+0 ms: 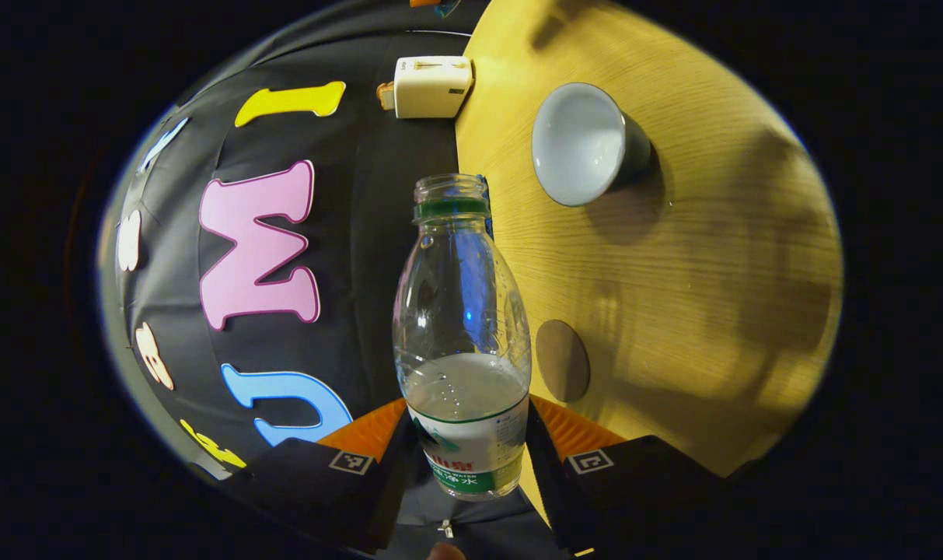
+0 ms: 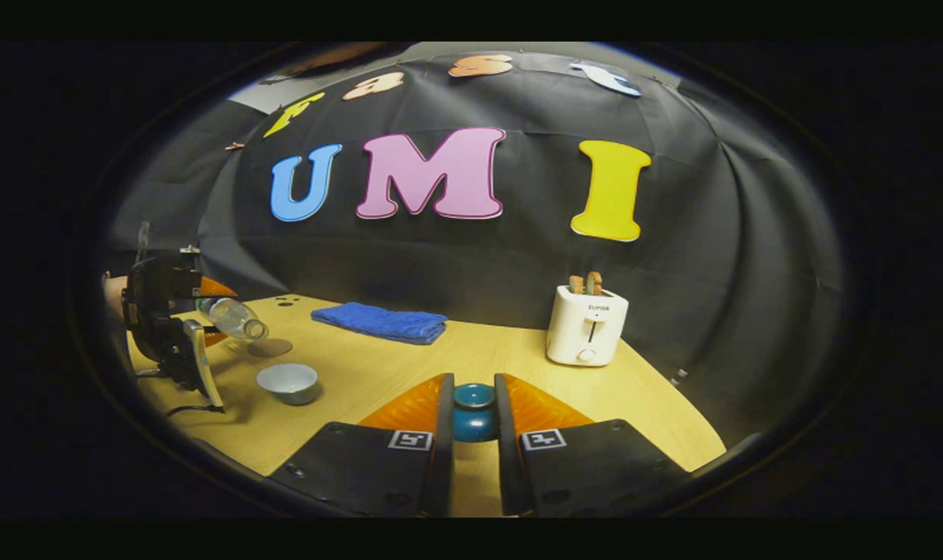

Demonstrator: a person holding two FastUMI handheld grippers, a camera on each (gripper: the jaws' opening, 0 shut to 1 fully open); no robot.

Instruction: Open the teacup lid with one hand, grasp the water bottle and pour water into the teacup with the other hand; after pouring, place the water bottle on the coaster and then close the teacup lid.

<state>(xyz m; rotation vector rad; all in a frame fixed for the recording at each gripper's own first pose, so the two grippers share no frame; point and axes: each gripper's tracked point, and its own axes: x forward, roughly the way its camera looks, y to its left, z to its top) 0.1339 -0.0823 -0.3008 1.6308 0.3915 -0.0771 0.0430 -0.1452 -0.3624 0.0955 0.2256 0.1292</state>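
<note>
In the left gripper view my left gripper (image 1: 467, 412) is shut on the lower body of a clear, uncapped water bottle (image 1: 462, 311) that is partly filled. The white-lined teacup (image 1: 584, 144) stands open on the wooden table, beyond and to the right of the bottle's mouth. A round brown coaster (image 1: 562, 360) lies near the bottle's side. In the right gripper view my right gripper (image 2: 473, 389) is shut on the teal teacup lid (image 2: 473, 416), held above the table. Far left there, the bottle (image 2: 234, 317) lies tilted near horizontal, above the coaster (image 2: 269, 348) and the teacup (image 2: 287, 383). No stream of water shows.
A white toaster (image 2: 588, 327) with toast stands at the back right of the table (image 2: 409, 373). A folded blue towel (image 2: 380, 321) lies at the back middle. The booth wall runs close behind both. A cable trails by the left gripper (image 2: 216, 313).
</note>
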